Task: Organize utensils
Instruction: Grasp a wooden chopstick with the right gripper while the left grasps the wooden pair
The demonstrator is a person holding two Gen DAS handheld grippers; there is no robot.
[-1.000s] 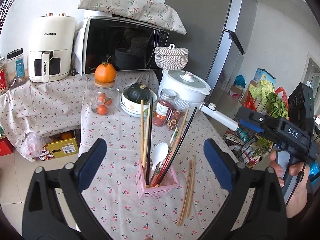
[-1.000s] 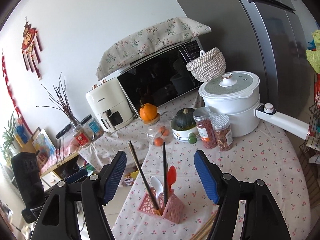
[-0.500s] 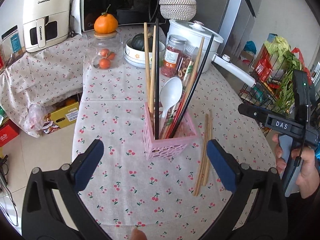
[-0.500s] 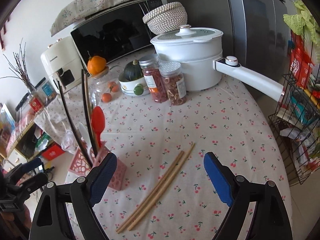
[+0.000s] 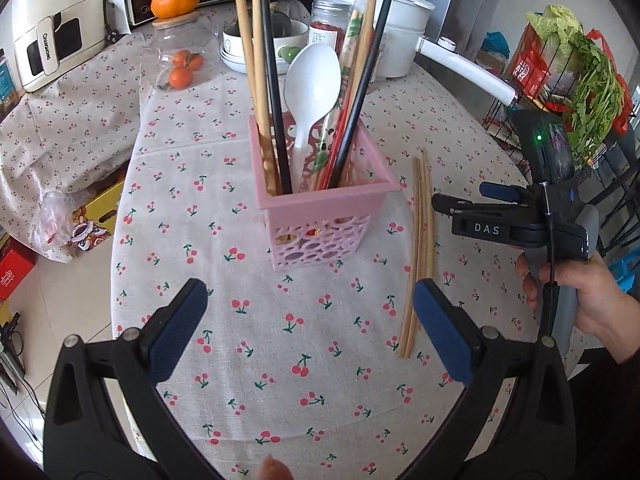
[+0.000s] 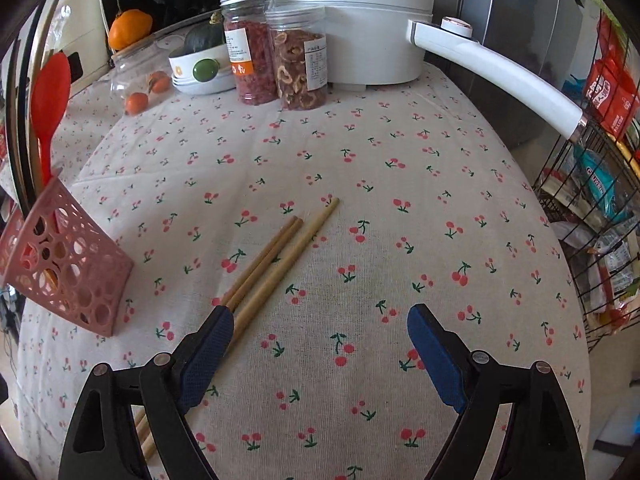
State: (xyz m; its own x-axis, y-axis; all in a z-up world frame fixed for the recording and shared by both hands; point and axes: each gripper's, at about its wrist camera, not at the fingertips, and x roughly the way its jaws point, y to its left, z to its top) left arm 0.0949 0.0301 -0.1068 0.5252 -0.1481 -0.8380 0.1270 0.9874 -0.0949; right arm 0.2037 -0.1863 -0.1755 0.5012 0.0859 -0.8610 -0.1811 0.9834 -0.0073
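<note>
A pink perforated utensil basket (image 5: pixel 320 216) stands on the cherry-print tablecloth (image 5: pixel 248 344). It holds wooden and black chopsticks, a white spoon (image 5: pixel 312 80) and a red spoon (image 6: pixel 50 96). The basket also shows at the left of the right wrist view (image 6: pixel 68 268). Loose wooden chopsticks (image 5: pixel 420 248) lie flat just right of the basket; in the right wrist view the chopsticks (image 6: pixel 276 256) run under my left finger. My left gripper (image 5: pixel 306 332) is open and empty, in front of the basket. My right gripper (image 6: pixel 320 356) is open and empty, low over the chopsticks; it also shows in the left wrist view (image 5: pixel 460 202).
Behind stand two lidded jars (image 6: pixel 276 64), a white pot with a long handle (image 6: pixel 492 76), a bowl with a squash (image 6: pixel 200 60), a glass jar of oranges (image 5: pixel 180 52), a microwave and an air fryer (image 5: pixel 52 32). A wire rack with groceries (image 6: pixel 600 184) stands right of the table edge.
Both grippers have come down and closer to the table. The basket now looms large in front of the left gripper, and the right gripper has dropped over the loose chopsticks.
</note>
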